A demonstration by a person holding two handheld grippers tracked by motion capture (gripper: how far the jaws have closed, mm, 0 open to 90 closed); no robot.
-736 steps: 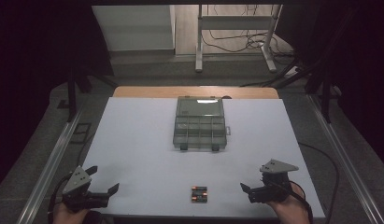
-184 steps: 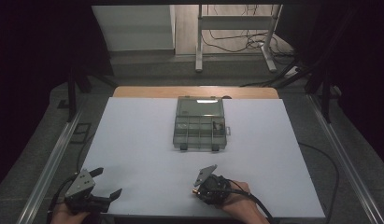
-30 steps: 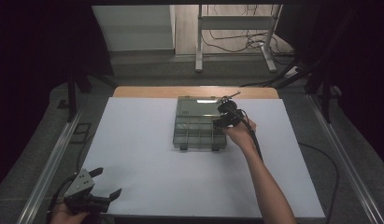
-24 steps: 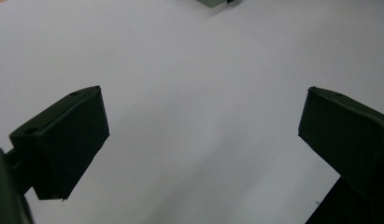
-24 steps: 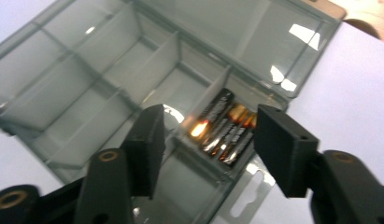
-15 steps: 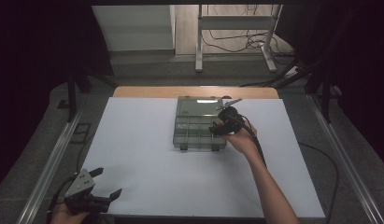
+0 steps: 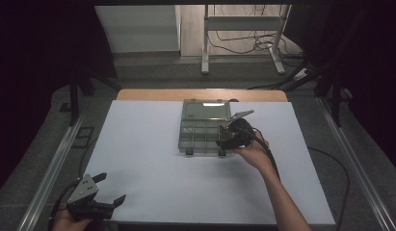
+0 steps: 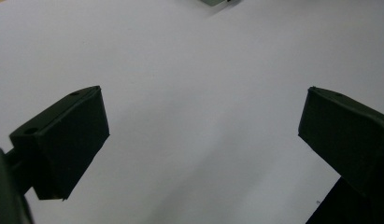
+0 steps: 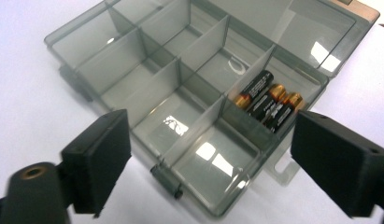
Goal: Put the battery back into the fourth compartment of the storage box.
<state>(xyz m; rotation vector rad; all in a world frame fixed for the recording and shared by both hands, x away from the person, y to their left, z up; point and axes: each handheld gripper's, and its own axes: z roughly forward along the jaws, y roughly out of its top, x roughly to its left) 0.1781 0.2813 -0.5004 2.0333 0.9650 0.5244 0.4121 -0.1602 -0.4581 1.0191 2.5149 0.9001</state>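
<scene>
Your right hand-held gripper (image 9: pixel 208 158) hangs wide open and empty above the organizer box (image 9: pixel 147 70), batteries (image 9: pixel 266 100) lying in a compartment; your left hand-held gripper (image 8: pixel 199 140) idles open and empty, parked clear.

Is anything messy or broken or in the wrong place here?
Nothing stands out. The clear box sits open and flat on the white table, its dividers look whole, and the three batteries lie side by side in one end compartment. Nothing is spilled. Both the right gripper and left gripper are open and empty.

high view overhead; right gripper view close on box (image 9: pixel 199 93).
</scene>
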